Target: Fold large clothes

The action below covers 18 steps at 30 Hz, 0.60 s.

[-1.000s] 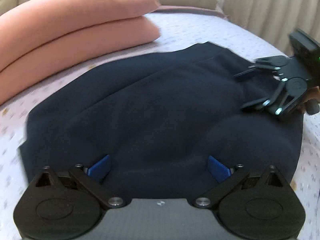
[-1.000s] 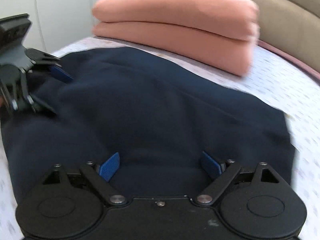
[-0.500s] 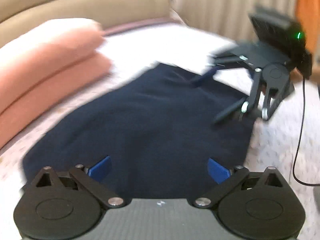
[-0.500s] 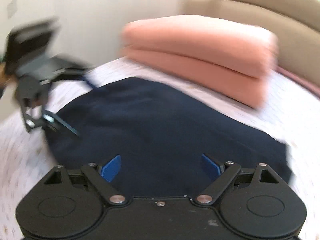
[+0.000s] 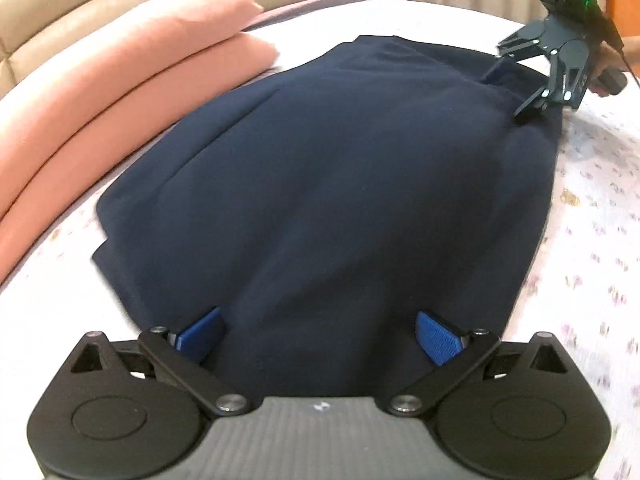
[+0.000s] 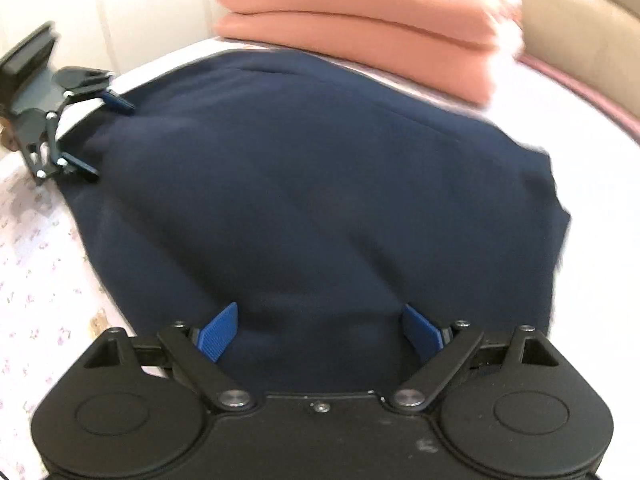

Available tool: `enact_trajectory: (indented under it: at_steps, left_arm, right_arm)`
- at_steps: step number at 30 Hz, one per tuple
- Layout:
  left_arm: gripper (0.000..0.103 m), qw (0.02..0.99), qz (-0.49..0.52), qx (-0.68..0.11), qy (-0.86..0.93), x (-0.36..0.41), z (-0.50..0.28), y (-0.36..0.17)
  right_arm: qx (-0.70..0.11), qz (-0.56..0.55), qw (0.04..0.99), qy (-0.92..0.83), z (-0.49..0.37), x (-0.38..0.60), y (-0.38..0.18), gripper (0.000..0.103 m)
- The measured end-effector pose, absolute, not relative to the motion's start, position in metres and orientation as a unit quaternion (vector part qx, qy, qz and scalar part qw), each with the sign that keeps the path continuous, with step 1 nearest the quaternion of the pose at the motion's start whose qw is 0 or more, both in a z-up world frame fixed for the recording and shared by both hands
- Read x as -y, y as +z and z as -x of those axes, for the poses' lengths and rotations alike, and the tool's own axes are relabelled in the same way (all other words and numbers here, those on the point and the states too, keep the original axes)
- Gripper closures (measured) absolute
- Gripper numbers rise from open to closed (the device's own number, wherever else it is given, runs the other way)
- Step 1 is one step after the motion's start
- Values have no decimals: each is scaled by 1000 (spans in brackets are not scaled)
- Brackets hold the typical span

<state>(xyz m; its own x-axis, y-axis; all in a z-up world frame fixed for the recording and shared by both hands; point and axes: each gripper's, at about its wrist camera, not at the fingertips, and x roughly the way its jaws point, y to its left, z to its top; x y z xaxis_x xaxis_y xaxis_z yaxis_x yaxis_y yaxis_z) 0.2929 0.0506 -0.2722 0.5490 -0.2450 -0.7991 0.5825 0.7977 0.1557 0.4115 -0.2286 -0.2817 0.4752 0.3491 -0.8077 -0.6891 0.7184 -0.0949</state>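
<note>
Navy garment (image 5: 340, 184) folded flat on floral bedsheet (image 5: 592, 216), beside stacked peach pillows (image 5: 120, 80). Left gripper (image 5: 318, 334) and right gripper (image 6: 320, 330) both spread wide, fabric between fingers, ungrasped.

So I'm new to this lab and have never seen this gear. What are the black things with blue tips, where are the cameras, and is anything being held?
They are two hand-held claws, one in each of the person's hands, each carrying a camera that looks along its fingers. The left camera shows the left claw up close and the right claw across the cloth; the right camera shows the reverse. A dark navy garment lies partly folded on a floral bedsheet, beside stacked pink bedding. Both claws are open over the garment's edges, gripping nothing.
</note>
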Motion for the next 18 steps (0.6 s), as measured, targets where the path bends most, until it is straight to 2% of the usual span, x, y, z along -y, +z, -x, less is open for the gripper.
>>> enact_trajectory:
  at_steps: [1,2,4,5,7,8,11,14,18]
  left_arm:
    - [0,857,-201,-412,-235,-55,-291,-271]
    - [0,860,-185,-419,-223,-62,-290,-270]
    - [0,862,-162,-434,-206,-73,-295,-273]
    - [0,856,-111,-465,-195,-90,-298,-276]
    - [0,852,-6,-494,-173,-135,-275,-271]
    - [0,853,1,-497,-160,-143,-273,-267]
    - [0,852,61,-497,-154,-162,-275,-256]
    - [0,848,165,-479,-158,-187,-291,-251]
    - [0,844,224,-466,-146,-193,-331,-261]
  right_arm:
    - [-410,270,825,280,-411,229,-289,0]
    - [-398,285,826,280,-404,239,-290,0]
    - [-407,255,837,260,-397,267,-284,0]
    - [-420,272,834,232,-395,273,-284,0]
    - [-456,216,838,207,-402,288,-275,0]
    - [-468,203,838,192,-403,292,-269,0]
    - [-416,197,875,148,-402,274,-241,1]
    - [-365,109,912,150,-416,240,-210,1]
    - [-379,10,913,151,-464,175,-206,1]
